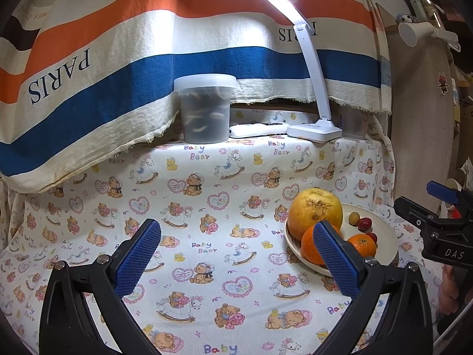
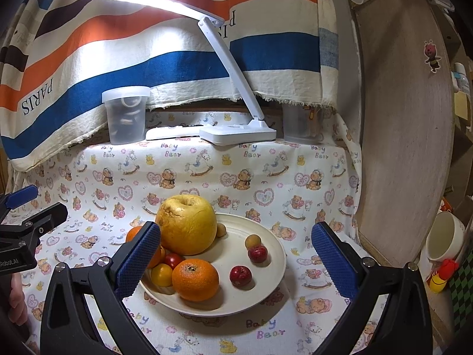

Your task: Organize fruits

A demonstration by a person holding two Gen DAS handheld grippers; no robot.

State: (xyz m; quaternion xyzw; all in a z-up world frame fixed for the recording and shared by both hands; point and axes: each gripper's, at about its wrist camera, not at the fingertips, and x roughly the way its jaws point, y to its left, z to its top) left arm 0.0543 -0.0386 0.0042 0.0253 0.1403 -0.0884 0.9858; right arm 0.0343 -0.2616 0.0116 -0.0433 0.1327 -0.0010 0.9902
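Fingers (image 2: 139,254) of my right gripper (image 2: 236,261) stood wide apart, empty, over the plate (image 2: 266,290) on the worktop (image 1: 207,207). Large yellow fruit (image 2: 186,227) sat at the plate's rear-left, dimple up. Left gripper (image 1: 236,259) likewise spread, holding nothing.

A lit white desk lamp (image 2: 236,132) stands at the back of the bear-print worktop (image 2: 266,177) between a lidded plastic tub (image 2: 126,115) and a clear cup (image 2: 301,127), below a striped cloth (image 2: 147,44).
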